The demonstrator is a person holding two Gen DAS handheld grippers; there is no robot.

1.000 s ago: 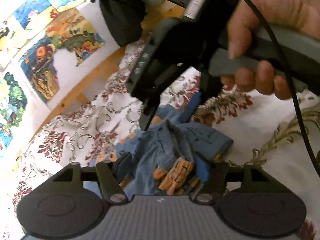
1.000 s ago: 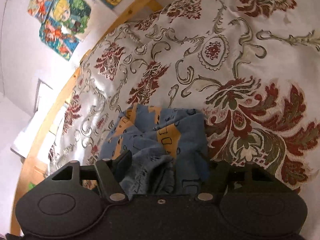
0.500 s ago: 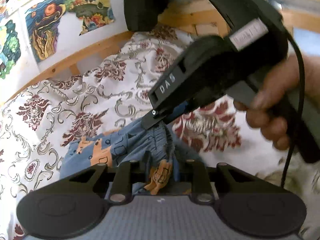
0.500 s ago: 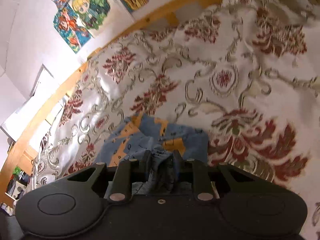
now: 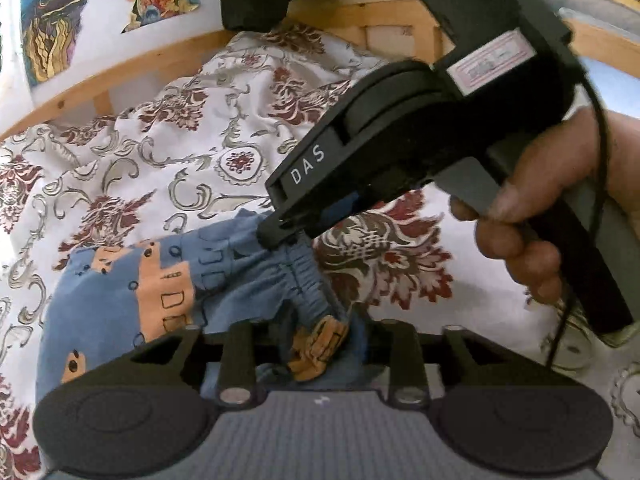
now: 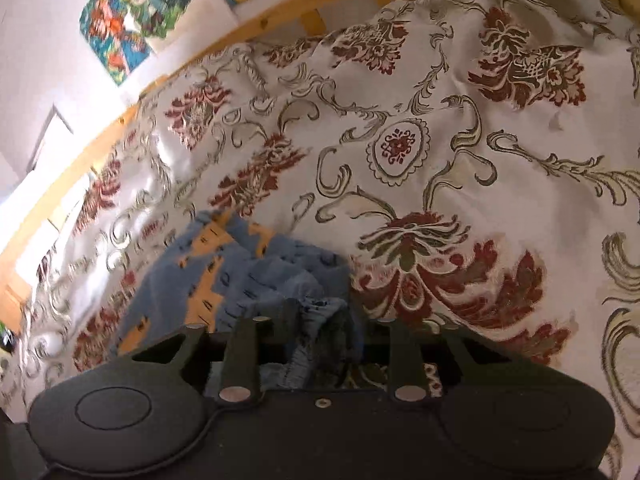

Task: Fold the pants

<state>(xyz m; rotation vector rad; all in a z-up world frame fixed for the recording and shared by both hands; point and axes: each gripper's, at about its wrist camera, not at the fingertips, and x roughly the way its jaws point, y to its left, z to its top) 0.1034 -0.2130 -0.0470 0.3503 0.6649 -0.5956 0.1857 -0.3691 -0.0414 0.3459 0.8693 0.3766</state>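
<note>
From my left wrist camera, the pants (image 5: 120, 304) lie crumpled on the bed, on a white bedspread (image 5: 168, 140) with dark red flowers and grey-green scrolls. They are small, blue, printed with orange vehicle shapes and little black outlines. The leg part spreads flat to the left; the ribbed waistband is gathered into a ridge that runs up the middle. My left gripper (image 5: 320, 344) is closed on a bunched fold of that blue and orange cloth, which fills the narrow gap between its fingers. Just above, my right gripper (image 5: 280, 236), a black tool marked "DAS", pinches the upper end of the waistband ridge with its tip. My right hand (image 5: 532, 216) wraps the grey handle, and a black cable hangs past it. Behind the bed runs a wooden frame (image 5: 120, 68) and a white wall with colourful pictures (image 5: 52, 12).

From my right wrist camera, the same pants (image 6: 224, 276) sit low and left of centre on the bedspread (image 6: 440, 160), wrinkled, with orange patches showing. My right gripper (image 6: 320, 344) is shut on a wad of the ribbed blue waistband cloth. The wooden frame (image 6: 280, 16) and wall pictures (image 6: 132, 12) cross the top left.
</note>
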